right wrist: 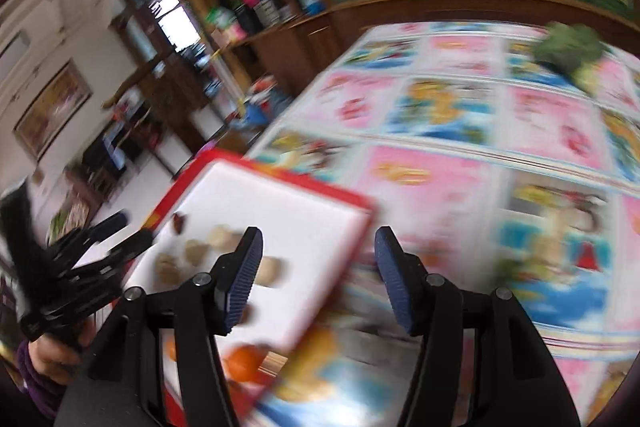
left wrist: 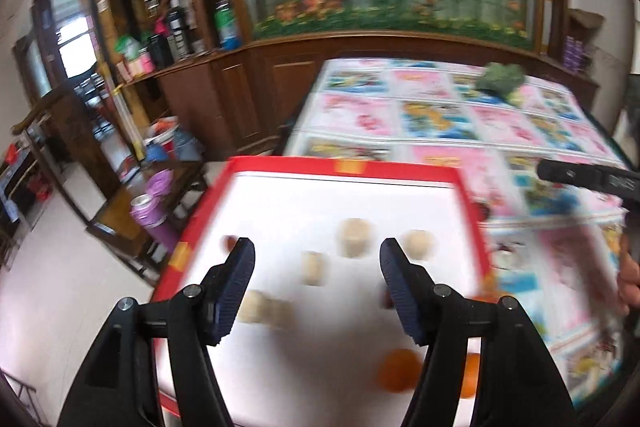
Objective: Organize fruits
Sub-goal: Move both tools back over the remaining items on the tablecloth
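Observation:
A red-rimmed white tray lies on the table's left side. In it are several pale tan fruits, a small dark red fruit and an orange. My left gripper is open and empty above the tray. My right gripper is open and empty over the tray's right edge; the tray, the tan fruits and the orange show there too. The right gripper also shows at the right of the left wrist view. Both views are blurred.
The table has a pink and blue cartoon cloth. A green leafy vegetable lies at its far side. A wooden cabinet with bottles stands behind. Purple stools and a low table stand on the floor to the left.

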A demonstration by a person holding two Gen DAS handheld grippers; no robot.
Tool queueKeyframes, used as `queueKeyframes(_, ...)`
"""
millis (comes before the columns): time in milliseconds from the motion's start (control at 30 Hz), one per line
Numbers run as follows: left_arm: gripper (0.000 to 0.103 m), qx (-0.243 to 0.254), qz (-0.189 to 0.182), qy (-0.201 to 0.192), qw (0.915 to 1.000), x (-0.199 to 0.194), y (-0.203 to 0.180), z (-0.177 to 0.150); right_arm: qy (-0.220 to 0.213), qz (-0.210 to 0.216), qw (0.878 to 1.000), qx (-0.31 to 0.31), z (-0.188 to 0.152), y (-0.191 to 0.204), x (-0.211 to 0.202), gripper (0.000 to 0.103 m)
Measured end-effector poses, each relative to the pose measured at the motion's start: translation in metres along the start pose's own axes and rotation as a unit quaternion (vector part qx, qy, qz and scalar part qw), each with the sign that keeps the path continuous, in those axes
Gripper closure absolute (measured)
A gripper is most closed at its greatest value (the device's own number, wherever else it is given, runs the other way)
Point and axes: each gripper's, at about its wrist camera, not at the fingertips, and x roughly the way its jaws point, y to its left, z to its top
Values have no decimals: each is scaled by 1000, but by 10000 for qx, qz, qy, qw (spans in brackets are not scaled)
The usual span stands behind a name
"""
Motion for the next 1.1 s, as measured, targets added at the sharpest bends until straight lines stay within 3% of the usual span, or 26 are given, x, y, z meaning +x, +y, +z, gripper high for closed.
queueKeyframes(133, 38, 321, -406, -6, 9987, -7, -40, 1, -144, -449, 9983, 335, -8, -54, -28, 43)
queueKeyframes(333, 38, 600, -746, 102, 9953, -10, -82, 3, -83, -992, 9944, 358, -15, -94, -38, 43)
queueKeyframes(767, 38, 619, -963, 444, 9924, -2, -121, 7, 362, -1272, 9908, -272, -4, -90, 5, 43)
queueKeyframes(867, 38, 607, -938, 566, 9921, 6, -129, 8, 451, -1433, 9875, -466, -5, -85, 14, 52)
queueKeyframes(1000, 38, 558, -895, 776, 9914, 21, -140, 10, 490, -1825, 9788, -790, -6, -79, 18, 73)
queueKeyframes(1100, 38, 452, -863, 968, 9905, 36, -147, 13, 530, -1559, 9852, -475, -2, -92, 10, 75)
